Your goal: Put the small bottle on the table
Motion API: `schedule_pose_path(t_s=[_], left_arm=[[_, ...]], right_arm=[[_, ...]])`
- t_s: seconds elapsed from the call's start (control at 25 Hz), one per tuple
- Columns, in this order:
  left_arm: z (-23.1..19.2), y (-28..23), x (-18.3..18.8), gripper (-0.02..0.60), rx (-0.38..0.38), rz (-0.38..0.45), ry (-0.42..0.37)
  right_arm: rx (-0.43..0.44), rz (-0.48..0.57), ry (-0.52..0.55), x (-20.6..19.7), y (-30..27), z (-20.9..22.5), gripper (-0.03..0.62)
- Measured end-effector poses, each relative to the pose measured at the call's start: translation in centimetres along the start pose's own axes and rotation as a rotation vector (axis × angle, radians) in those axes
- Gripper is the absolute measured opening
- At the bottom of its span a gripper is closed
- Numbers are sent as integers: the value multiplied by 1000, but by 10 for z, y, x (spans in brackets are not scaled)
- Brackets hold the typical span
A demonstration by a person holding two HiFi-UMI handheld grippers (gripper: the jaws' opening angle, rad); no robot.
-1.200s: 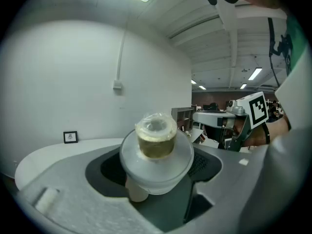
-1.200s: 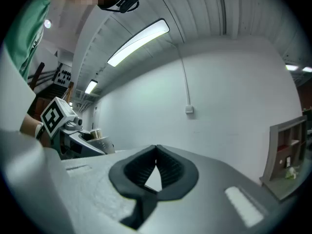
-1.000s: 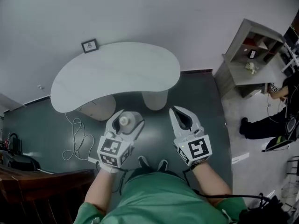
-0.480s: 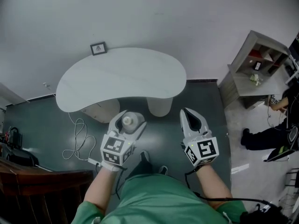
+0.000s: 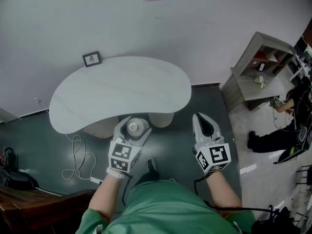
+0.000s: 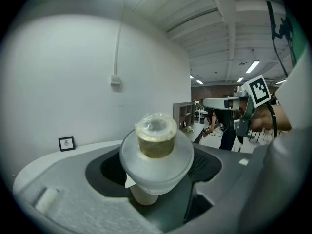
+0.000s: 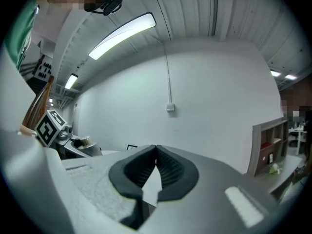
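A small clear bottle (image 5: 134,127) with a yellowish cap (image 6: 156,135) stands upright between the jaws of my left gripper (image 5: 132,125), which is shut on it. It hangs just in front of the near edge of the white kidney-shaped table (image 5: 122,89). My right gripper (image 5: 204,123) is shut with nothing between its jaws, its tips touching (image 7: 156,152). It floats over the dark floor to the right of the table's pedestal (image 5: 161,119). The left gripper (image 7: 53,130) also shows in the right gripper view at the left.
A small framed picture (image 5: 91,59) stands at the table's back left edge. A white cable (image 5: 78,157) loops on the dark floor at left. A grey shelf unit (image 5: 261,65) stands at right, with a seated person (image 5: 280,130) beyond. A dark wooden piece (image 5: 44,204) lies at bottom left.
Both grippers have come closer to the table's near edge. The left one still holds the bottle, and the right one stays shut.
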State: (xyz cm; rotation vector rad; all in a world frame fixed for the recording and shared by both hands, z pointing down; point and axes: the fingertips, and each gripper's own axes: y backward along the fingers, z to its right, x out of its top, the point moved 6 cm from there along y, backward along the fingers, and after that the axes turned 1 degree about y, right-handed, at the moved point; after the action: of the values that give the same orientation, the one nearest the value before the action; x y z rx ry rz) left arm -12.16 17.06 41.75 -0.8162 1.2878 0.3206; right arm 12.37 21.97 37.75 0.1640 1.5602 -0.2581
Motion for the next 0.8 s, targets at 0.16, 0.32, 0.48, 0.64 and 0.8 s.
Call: schedule_pose_path(t_s=[0.16, 0.32, 0.48, 0.64, 0.8], left_arm=[[-25, -22, 4, 347, -31, -1, -53], [-49, -44, 6, 347, -75, 2, -81], [-69, -62, 4, 347, -114, 7, -73], [-85, -73, 3, 347, -139, 17, -58], [-100, -79, 2, 347, -141, 18, -60]], right_arm=[[-41, -23, 1, 0, -29, 2, 2], [-83, -51, 18, 1, -54, 2, 2], [-117, -74, 38, 4, -75, 1, 2], [-135, -87, 60, 9, -92, -1, 2], [-129, -99, 68, 10, -108, -7, 2]])
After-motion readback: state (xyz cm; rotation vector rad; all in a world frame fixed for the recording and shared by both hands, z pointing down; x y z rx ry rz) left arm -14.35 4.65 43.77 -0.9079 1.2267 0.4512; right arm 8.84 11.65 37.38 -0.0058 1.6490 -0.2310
